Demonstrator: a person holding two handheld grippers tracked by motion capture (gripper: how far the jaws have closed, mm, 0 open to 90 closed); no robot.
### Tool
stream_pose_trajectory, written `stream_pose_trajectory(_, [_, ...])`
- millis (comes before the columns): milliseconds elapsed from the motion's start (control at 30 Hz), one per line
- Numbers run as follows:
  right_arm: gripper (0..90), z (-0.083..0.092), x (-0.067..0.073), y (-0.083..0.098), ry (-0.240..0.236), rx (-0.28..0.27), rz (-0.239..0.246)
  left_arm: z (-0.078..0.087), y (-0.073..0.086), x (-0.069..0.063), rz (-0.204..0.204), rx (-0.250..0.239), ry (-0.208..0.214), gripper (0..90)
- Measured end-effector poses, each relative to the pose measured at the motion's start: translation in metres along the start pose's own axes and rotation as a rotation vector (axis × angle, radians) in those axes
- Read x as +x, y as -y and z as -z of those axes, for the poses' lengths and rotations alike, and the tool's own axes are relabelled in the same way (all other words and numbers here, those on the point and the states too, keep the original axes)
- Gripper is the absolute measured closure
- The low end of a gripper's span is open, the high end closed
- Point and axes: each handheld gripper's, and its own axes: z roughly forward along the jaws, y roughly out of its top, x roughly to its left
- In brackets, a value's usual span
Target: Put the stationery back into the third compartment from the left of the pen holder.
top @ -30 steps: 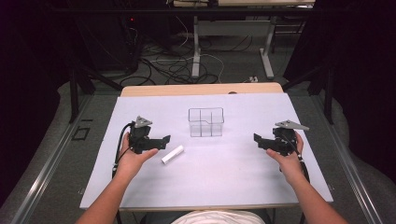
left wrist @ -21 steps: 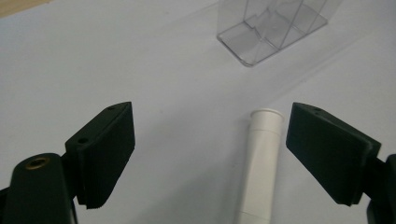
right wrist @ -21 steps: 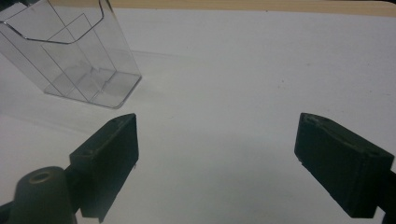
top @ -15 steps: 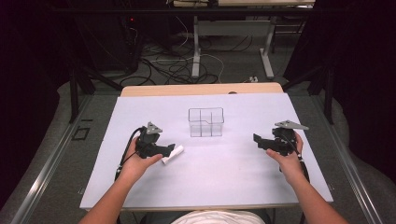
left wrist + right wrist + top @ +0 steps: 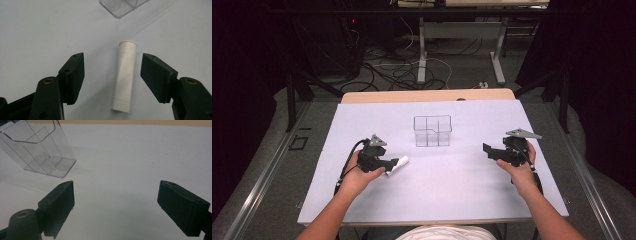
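A white plastic tube (image 5: 124, 77) lies flat on the white table sheet (image 5: 452, 195), its flanged end pointing away from me. My left gripper (image 5: 112, 78) straddles it; the jaws have just been closing, and the tube lies between them with a gap on each side, nearer the right jaw. From above, the tube (image 5: 398, 164) pokes out to the right of the left gripper (image 5: 388, 164). My right gripper (image 5: 487, 151) rests open at the right side of the sheet, nothing between its jaws (image 5: 116, 207). A clear divided box (image 5: 432, 131) stands mid-table.
The clear box (image 5: 40, 152) sits off to the left ahead of the right gripper, and its corner (image 5: 122, 6) lies beyond the tube. A wooden table edge (image 5: 427, 95) runs along the back, with cables and desk legs on the floor behind.
The left gripper has moved right and toward the tube, lowering over it, and its jaws have narrowed around it. The right gripper has stayed still.
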Motion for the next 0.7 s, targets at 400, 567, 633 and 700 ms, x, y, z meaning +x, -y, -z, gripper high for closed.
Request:
stream_pose_trajectory(400, [13.7,-0.001,0.0,0.001,-0.005,0.007,0.004,-0.015,0.003,-0.012,-0.075,0.12,0.033,51.3])
stream_pose_trajectory(567, [13.9,-0.002,0.001,0.001,-0.004,0.012,0.007,-0.02,0.005,-0.011,-0.087,0.172,0.041,55.6])
stream_pose_trajectory(633, [13.9,-0.002,0.001,0.001,-0.006,0.016,0.009,-0.021,0.005,-0.011,-0.092,0.188,0.044,56.8])
stream_pose_trajectory(700, [13.9,-0.002,0.002,0.001,-0.007,0.017,0.01,-0.022,0.006,-0.011,-0.098,0.199,0.038,58.2])
